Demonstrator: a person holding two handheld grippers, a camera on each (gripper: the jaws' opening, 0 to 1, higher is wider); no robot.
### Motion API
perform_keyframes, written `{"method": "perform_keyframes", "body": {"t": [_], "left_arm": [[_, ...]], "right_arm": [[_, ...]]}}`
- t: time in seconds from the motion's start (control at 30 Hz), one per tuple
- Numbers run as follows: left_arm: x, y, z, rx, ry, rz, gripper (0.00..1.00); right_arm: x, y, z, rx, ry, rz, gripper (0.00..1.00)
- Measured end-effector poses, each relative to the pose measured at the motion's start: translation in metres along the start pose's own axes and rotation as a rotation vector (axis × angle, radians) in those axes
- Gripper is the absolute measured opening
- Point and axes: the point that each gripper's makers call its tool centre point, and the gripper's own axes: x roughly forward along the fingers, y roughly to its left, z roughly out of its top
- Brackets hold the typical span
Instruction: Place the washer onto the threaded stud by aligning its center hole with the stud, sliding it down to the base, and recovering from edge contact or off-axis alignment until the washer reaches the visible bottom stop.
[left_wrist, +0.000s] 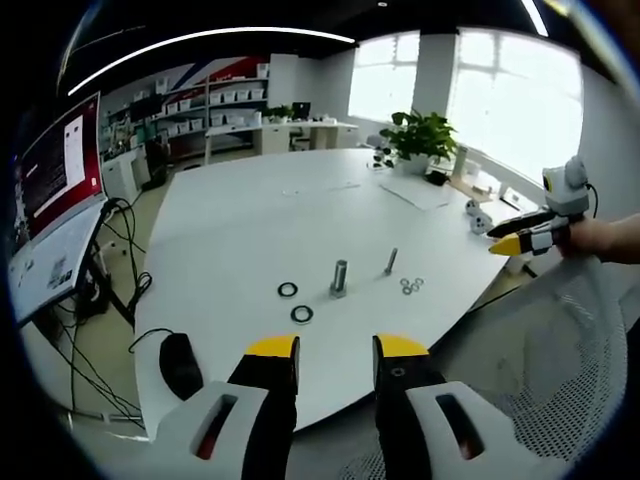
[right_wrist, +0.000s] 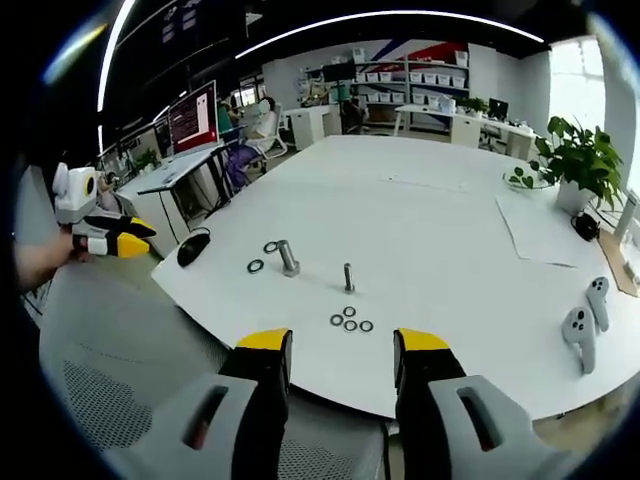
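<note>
A large white table (left_wrist: 300, 220) is seen in both views, with the threaded parts laid out near its close edge. In the left gripper view, the left gripper (left_wrist: 335, 352) is held short of the table edge with its jaws parted and nothing between them; ahead of it an upright thick stud (left_wrist: 339, 278) stands on the table, flanked by two dark washers (left_wrist: 295, 302) just beside it, while a thinner bolt (left_wrist: 391, 261) stands a little further right with a cluster of small washers (left_wrist: 411, 286) near its foot. The right gripper (left_wrist: 525, 238) is seen at the right side of that view, held off the table edge, its jaws nearly closed with nothing visible between them. In the right gripper view, the right gripper (right_wrist: 340, 350) is shown with jaws wide apart and empty, above a mesh chair back (right_wrist: 110, 370); a black mouse (right_wrist: 193, 247) lies near the table edge and two white controllers (right_wrist: 585, 325) rest at the right
</note>
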Motion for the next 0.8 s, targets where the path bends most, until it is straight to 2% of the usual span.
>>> {"method": "perform_keyframes", "body": {"t": [0.5, 0.8], "left_arm": [[0.0006, -0.0003, -0.0004, 0.003, 0.003, 0.006, 0.27], [0.0009, 0.0002, -0.0016, -0.001, 0.007, 0.007, 0.27]], "right_arm": [[-0.0009, -0.0025, -0.0001, 0.013, -0.005, -0.001, 0.42], [0.0000, -0.0030, -0.0035, 0.008, 0.014, -0.002, 0.42]]}}
